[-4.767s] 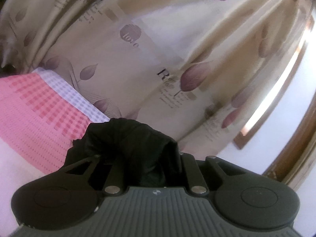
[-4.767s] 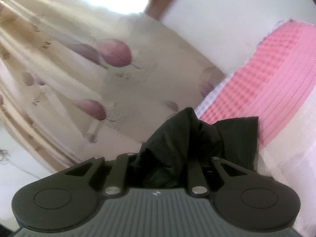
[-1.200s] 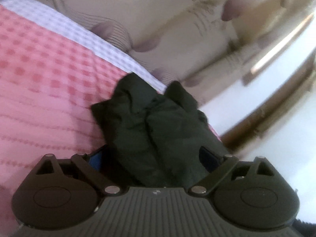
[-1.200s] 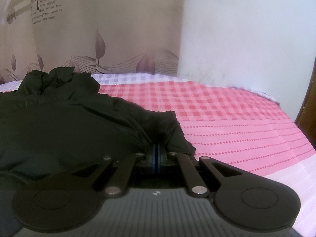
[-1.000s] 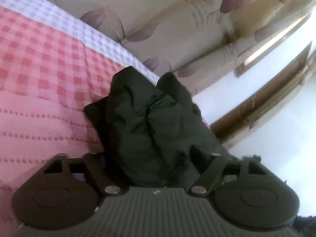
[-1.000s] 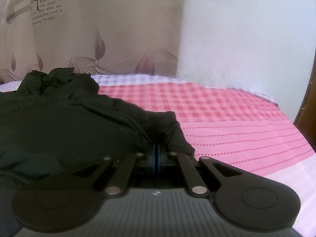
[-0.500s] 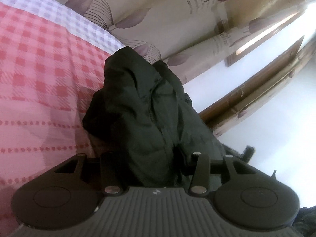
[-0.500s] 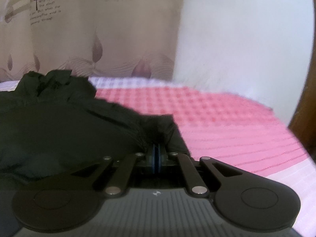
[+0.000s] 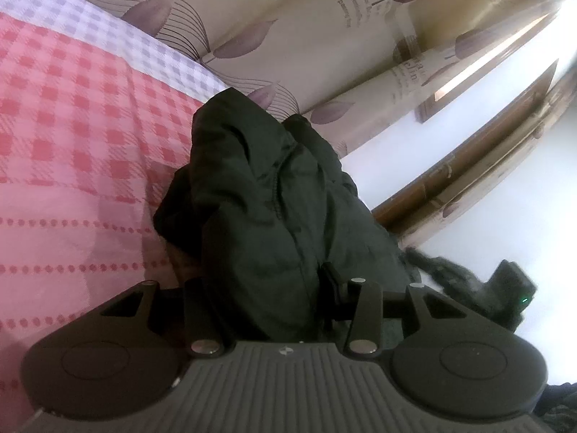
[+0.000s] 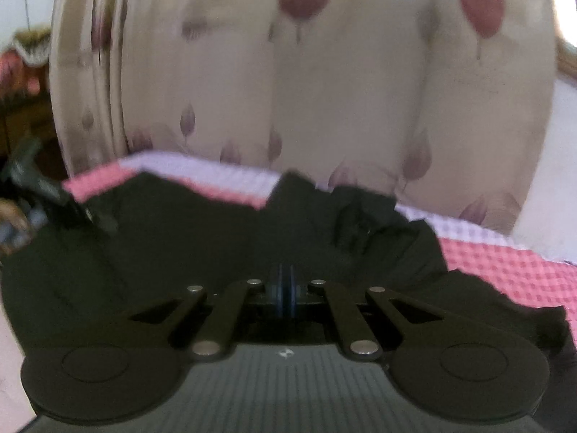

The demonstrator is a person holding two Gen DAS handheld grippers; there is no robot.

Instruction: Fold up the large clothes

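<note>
A dark, puffy jacket [image 9: 259,180] lies bunched on the pink checked bed cover [image 9: 72,126]. My left gripper [image 9: 263,281] is at its near end, and a thick fold fills the gap between the fingers, whose pads press on it. In the right wrist view, which is blurred, the jacket [image 10: 180,238] spreads wide across the bed [image 10: 523,274]. My right gripper [image 10: 285,288] sits low over it with the blue pads together. A thin edge of the dark cloth seems pinched at their tips.
A beige curtain [image 9: 324,36] with purple leaves hangs behind the bed's far edge and fills the right wrist view [image 10: 288,90]. A wooden frame [image 9: 468,166] and white wall stand to the right. A dark device with a green light [image 9: 512,288] shows beside the jacket.
The left jaws have closed in on the bunched jacket. The right gripper has swung left and a little up over the jacket, from facing the wall corner to facing the curtain.
</note>
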